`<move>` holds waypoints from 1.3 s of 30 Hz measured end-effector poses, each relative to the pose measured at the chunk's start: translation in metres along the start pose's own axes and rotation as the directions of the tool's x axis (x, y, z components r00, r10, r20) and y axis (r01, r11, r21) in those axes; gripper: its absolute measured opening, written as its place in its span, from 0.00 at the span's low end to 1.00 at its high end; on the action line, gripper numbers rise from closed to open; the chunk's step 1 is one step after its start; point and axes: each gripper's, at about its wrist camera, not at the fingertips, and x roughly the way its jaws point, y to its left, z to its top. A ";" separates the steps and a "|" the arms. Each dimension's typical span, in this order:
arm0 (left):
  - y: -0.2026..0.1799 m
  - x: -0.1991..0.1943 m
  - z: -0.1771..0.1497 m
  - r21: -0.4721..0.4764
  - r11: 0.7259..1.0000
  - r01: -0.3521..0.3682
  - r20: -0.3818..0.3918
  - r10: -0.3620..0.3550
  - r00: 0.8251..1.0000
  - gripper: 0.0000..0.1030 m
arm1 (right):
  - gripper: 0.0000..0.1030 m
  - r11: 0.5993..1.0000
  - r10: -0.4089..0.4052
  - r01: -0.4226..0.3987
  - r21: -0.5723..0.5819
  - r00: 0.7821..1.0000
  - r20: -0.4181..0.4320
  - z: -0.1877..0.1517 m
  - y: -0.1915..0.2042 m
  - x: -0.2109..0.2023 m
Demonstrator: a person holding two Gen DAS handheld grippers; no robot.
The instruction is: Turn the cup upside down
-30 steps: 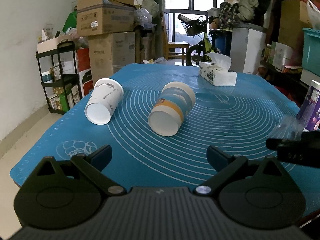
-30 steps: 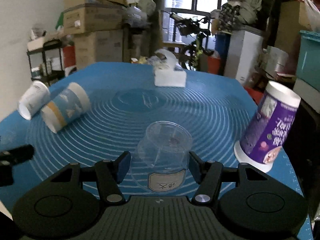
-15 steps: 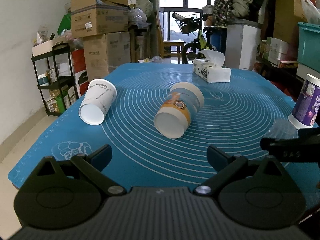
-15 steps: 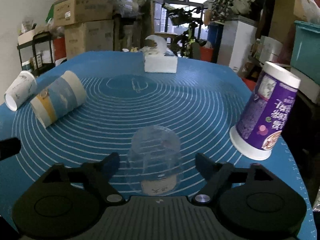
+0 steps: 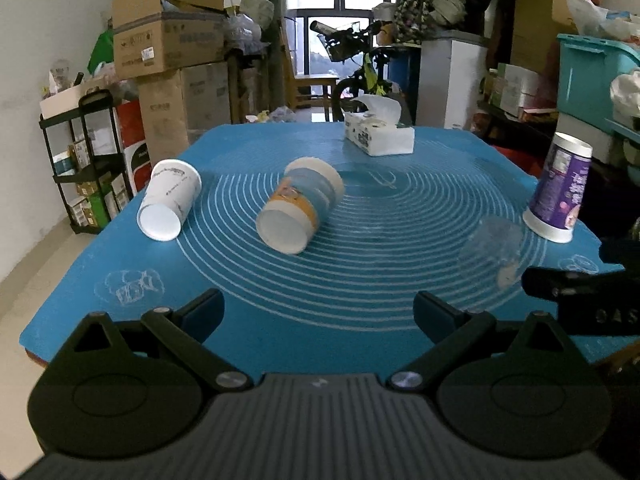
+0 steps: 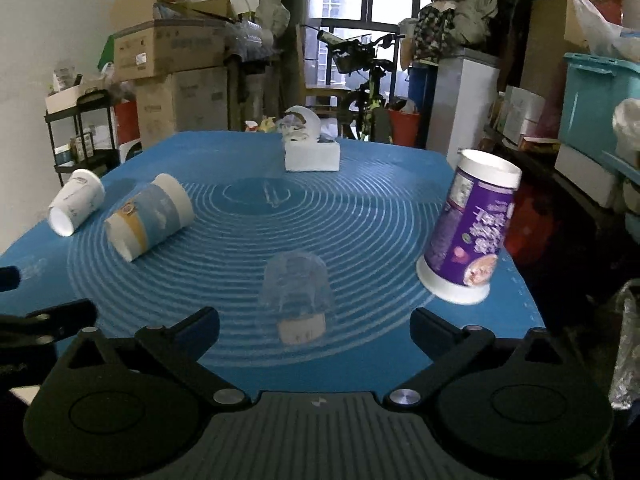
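Observation:
A clear plastic cup point(image 6: 296, 294) stands upside down on the blue mat point(image 6: 320, 216), just ahead of my right gripper point(image 6: 315, 330), which is open and empty. The cup also shows in the left wrist view point(image 5: 496, 246). A purple cup point(image 6: 470, 236) stands upside down at the right. An orange and blue cup point(image 5: 300, 210) and a white cup point(image 5: 170, 204) lie on their sides. My left gripper point(image 5: 318, 312) is open and empty, short of the lying cups.
A tissue box point(image 5: 378, 136) sits at the far end of the mat. Cardboard boxes point(image 5: 168, 44) and a black shelf point(image 5: 86, 160) stand to the left. Storage bins and clutter stand to the right of the table.
My right gripper opened and let go of the clear cup, then drew back from it. The cup now stands alone upside down. My left gripper drew back a little.

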 end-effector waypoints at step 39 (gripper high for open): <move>-0.019 -0.021 -0.017 0.059 0.998 0.016 -0.012 -0.015 1.000 0.97 | 0.98 0.998 0.045 -0.046 0.041 0.999 0.022 -0.035 -0.006 -0.050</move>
